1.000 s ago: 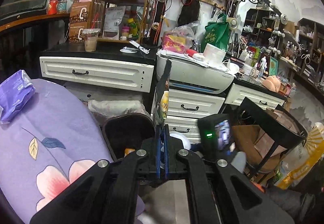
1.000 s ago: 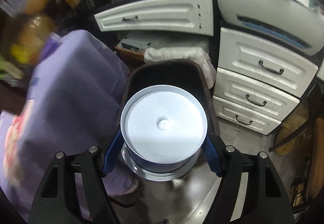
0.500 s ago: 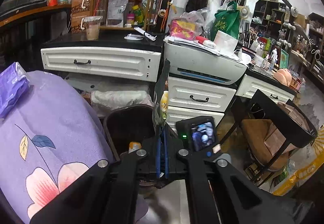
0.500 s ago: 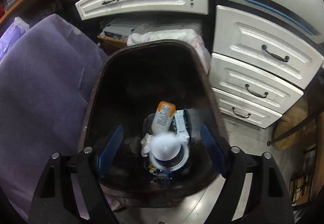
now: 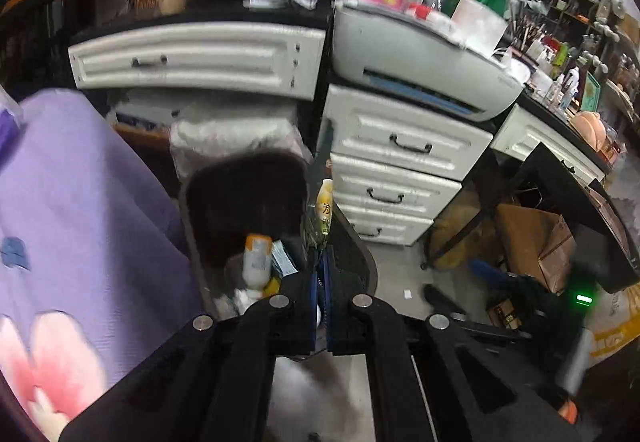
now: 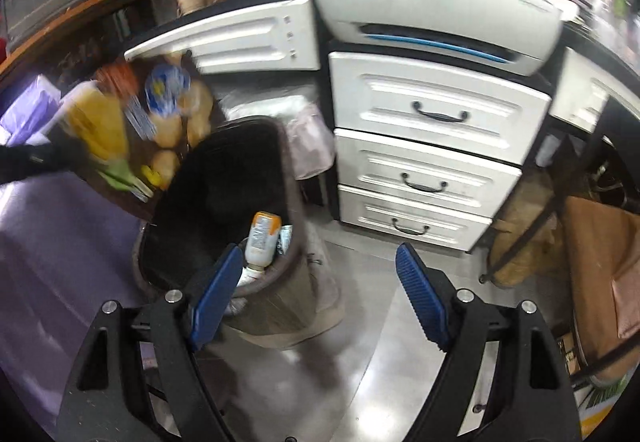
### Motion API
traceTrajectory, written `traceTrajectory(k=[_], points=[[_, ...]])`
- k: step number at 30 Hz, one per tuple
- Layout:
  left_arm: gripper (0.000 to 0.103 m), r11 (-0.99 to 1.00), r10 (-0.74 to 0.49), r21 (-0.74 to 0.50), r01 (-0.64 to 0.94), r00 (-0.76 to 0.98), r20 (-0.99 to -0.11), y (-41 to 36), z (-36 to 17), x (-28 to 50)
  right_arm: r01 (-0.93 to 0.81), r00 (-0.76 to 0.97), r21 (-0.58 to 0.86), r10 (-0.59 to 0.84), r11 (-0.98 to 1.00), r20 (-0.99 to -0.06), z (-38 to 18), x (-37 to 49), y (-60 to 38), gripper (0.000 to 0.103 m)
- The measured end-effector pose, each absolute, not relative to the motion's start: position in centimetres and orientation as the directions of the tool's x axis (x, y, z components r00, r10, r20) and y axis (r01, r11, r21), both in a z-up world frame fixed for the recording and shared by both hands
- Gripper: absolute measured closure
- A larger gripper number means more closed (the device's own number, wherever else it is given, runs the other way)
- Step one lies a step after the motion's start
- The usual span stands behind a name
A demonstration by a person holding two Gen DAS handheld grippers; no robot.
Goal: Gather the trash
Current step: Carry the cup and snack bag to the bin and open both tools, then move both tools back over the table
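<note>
The left gripper [image 5: 320,278] is clenched on a thin snack bag [image 5: 322,214] that stands edge-on above its blue pads in the centre of the left view, over the right rim of the bin [image 5: 192,218]. In the right view the same bag [image 6: 104,126] shows broadside at the upper left, yellow and blurred, hanging beside the top left of the bin [image 6: 294,202], with the black left gripper [image 6: 28,162] at the frame's left edge. The right gripper [image 6: 320,270] is released, nothing between its blue pads; its left pad overlaps the bin's near rim in the picture, its right pad stands over bare floor [image 6: 360,362]. Inside the bin lie an orange-capped bottle [image 6: 262,238] and small wrappers. White drawers [image 6: 432,162] fill the centre right, and purple cloth [image 5: 80,202] the left of both views.
</note>
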State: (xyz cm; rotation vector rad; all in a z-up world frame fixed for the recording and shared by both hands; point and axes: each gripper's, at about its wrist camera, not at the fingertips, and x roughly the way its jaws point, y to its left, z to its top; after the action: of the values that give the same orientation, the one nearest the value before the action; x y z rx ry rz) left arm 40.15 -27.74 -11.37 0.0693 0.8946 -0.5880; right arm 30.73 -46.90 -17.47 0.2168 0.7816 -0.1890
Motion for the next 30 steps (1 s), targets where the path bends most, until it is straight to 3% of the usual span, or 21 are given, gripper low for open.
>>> traceTrajectory(k=[7,9,11,12,13,23,30], points=[[0.099,0.871,-0.370,-0.125,0.475,0.467,-0.803,-29.4,-14.2,41.3,0.282,0.721,0.140,-0.114,0.949,-0.683,-15.6,26.3,-48.4,0.024],[0.094,0.874,-0.363,-0.130,0.468,0.454,-0.814,-29.7,-14.9,41.6,0.281,0.732,0.157,-0.106,0.947,-0.673,-15.1,25.6,-48.7,0.024],[0.068,0.871,-0.359,-0.127,0.474,0.439,-0.824,-30.2,-15.5,41.6,0.288,0.743,0.169,-0.109,0.943,-0.660,-14.6,24.7,-48.8,0.023],[0.043,0.874,-0.349,-0.113,0.472,0.450,-0.822,-30.4,-15.5,41.5,0.293,0.749,0.178,-0.110,0.939,-0.654,-14.4,24.2,-48.9,0.023],[0.034,0.876,-0.342,-0.096,0.472,0.470,-0.813,-30.5,-15.4,41.3,0.299,0.753,0.187,-0.111,0.936,-0.649,-14.4,23.9,-49.1,0.023],[0.029,0.821,-0.472,-0.131,0.555,0.532,-0.703,-29.7,-10.0,37.5,0.354,0.773,0.222,-0.150,0.908,-0.616,-12.8,21.8,-50.8,0.023],[0.006,0.817,-0.527,-0.160,0.554,0.606,-0.596,-24.8,-4.8,34.4,0.255,0.794,0.210,-0.081,0.944,-0.603,-10.9,23.9,-47.3,0.022]])
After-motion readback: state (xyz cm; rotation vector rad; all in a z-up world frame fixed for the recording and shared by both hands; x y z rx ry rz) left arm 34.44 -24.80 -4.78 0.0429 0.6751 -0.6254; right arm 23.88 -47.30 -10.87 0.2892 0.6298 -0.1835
